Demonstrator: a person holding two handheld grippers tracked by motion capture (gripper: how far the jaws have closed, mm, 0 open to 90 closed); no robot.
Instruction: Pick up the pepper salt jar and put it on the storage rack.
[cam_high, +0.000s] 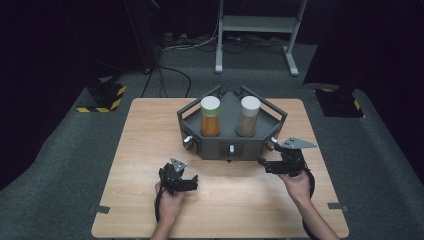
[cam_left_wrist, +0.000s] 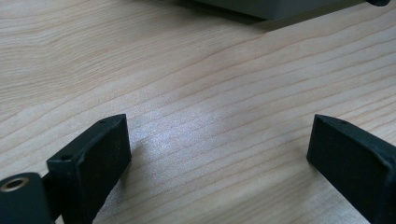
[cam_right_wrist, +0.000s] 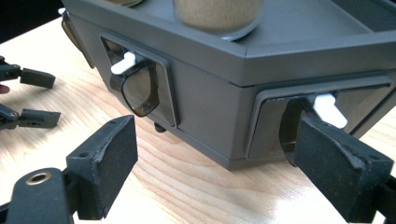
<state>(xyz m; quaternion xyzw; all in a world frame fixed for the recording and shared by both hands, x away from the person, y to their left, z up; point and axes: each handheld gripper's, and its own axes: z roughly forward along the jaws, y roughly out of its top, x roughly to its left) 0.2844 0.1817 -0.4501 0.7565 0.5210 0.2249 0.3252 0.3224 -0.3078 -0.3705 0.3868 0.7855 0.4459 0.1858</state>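
A dark grey many-sided holder (cam_high: 231, 145) stands at the middle of the wooden table (cam_high: 145, 150). On it stand two white-lidded jars, one with orange contents (cam_high: 210, 117) and one with brown contents (cam_high: 248, 116). My left gripper (cam_high: 194, 181) is open near the front of the table, its jaws wide apart over bare wood (cam_left_wrist: 219, 126). My right gripper (cam_high: 265, 165) is open just off the holder's front right corner. In the right gripper view its jaws (cam_right_wrist: 215, 130) face the holder's side panels, each with a smoky handle (cam_right_wrist: 137, 88) and a white lever (cam_right_wrist: 329, 109).
The brown jar's base (cam_right_wrist: 217, 14) sits above the near panels. The left gripper's fingers (cam_right_wrist: 37, 98) lie off to the left on the wood. A white metal stand (cam_high: 257, 35) and cables are on the grey floor beyond the table.
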